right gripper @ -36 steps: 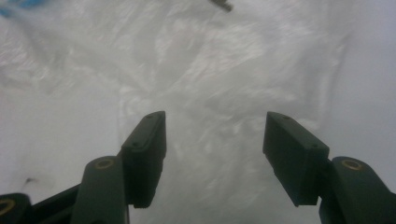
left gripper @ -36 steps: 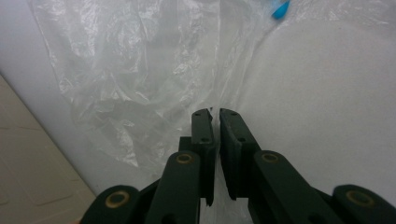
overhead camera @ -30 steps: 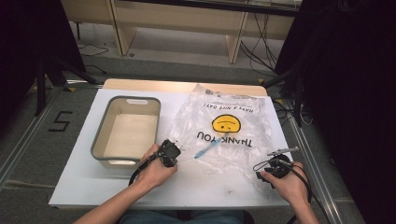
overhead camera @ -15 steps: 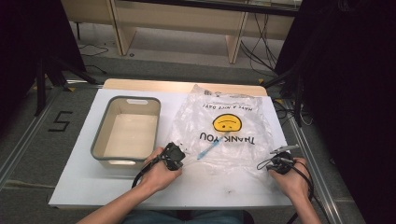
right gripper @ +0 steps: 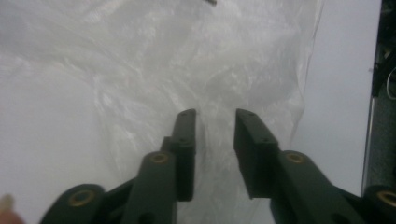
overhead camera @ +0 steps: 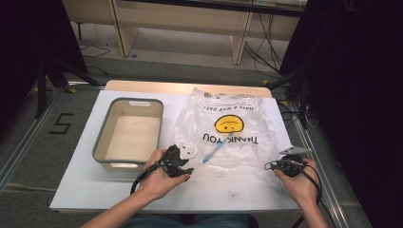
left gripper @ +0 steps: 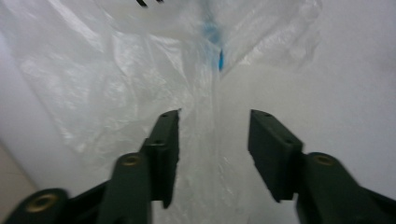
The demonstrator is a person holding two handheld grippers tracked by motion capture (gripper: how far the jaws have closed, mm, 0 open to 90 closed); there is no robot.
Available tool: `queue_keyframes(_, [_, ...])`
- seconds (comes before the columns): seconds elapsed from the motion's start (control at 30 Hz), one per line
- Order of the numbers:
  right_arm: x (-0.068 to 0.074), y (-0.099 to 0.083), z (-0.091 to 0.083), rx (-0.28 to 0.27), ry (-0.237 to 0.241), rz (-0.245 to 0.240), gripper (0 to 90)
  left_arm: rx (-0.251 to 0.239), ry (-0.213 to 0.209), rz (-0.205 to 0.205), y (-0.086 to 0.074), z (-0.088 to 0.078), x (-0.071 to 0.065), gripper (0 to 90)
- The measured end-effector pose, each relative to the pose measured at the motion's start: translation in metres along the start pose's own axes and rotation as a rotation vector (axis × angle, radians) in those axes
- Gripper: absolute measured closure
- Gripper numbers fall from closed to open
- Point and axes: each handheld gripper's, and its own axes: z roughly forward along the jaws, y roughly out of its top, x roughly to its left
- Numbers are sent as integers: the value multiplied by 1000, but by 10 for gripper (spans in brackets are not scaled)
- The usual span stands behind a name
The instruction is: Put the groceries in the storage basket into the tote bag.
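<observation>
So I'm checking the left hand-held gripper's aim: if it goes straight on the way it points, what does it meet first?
Probably the clear plastic bag: the left hand-held gripper has just opened over its near edge. The blue pen-like thing inside lies farther along, though depth is unclear.

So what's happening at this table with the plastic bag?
A person holds a claw tool in each hand at the near edge of a clear smiley-face bag with a blue toothbrush inside. The left claw has just been opening; the right claw also stands open over the bag's edge. A grey tub sits beside the bag.
</observation>
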Motion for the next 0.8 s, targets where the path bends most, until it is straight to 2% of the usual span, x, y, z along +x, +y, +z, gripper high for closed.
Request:
queue_keyframes(0.03, [0,0,0,0,0,0,659,0,0,0,0,0,0,436])
queue_keyframes(0.07, [1,1,-3,-25,2,4,628,-20,13,6,1,-5,0,436])
queue_keyframes(0.1, [3,4,-7,-77,13,-10,565,-33,16,2,0,-8,0,347])
queue_keyframes(0.2, [5,7,-8,-141,56,-9,496,-55,4,-12,-4,-14,1,306])
queue_keyframes(0.27, [6,7,-7,-170,99,20,452,-68,11,-12,-8,-15,1,292])
queue_keyframes(0.43, [7,6,-4,-190,106,13,398,-91,4,1,-18,-16,-1,278])
queue_keyframes(0.47, [7,5,-3,-201,113,22,394,-90,-6,16,-22,-15,-3,272])
queue_keyframes(0.57, [6,5,-3,-207,98,26,380,-90,-9,15,-25,-13,-4,262])
queue_keyframes(0.7, [7,5,-3,-208,94,30,371,-75,-7,11,-30,-6,-4,267])
queue_keyframes(0.8, [7,3,-5,-225,94,27,371,-68,13,29,-30,-3,-4,276])
